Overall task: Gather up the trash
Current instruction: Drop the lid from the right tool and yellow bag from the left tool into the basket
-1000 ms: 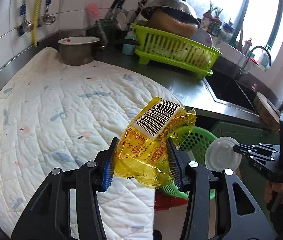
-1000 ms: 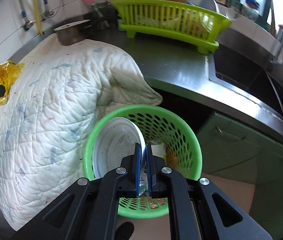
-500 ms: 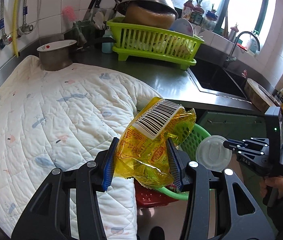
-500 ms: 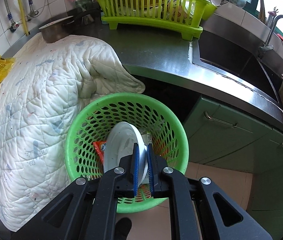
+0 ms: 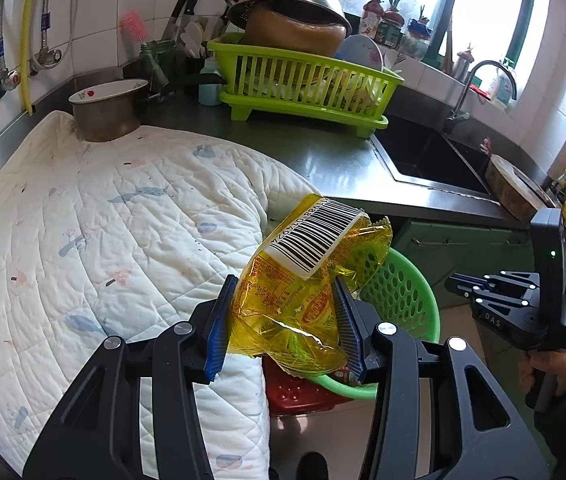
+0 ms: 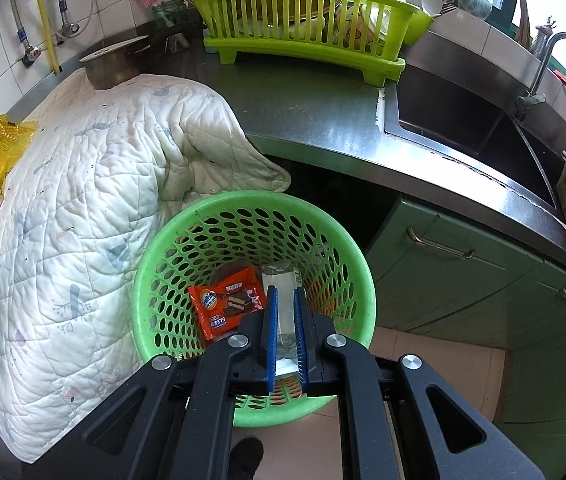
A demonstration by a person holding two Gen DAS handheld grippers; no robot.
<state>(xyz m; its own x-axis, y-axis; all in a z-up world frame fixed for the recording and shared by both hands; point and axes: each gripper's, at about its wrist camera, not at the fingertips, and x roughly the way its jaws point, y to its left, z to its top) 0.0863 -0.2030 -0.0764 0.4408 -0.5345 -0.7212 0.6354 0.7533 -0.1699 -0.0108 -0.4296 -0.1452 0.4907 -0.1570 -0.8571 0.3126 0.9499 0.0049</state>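
Jaws of the left gripper clamp a yellow wrapper over the quilt edge, beside the green basket; right gripper hangs above the basket, jaws slightly parted, empty; orange packet lies inside.

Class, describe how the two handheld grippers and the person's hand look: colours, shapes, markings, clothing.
Both the left gripper and the right gripper are black, angular linkages with silver pivot bolts and blue ribbed fingers. The right one bears white "DAS" lettering and a green light. The bare hand shows a dark sleeve.
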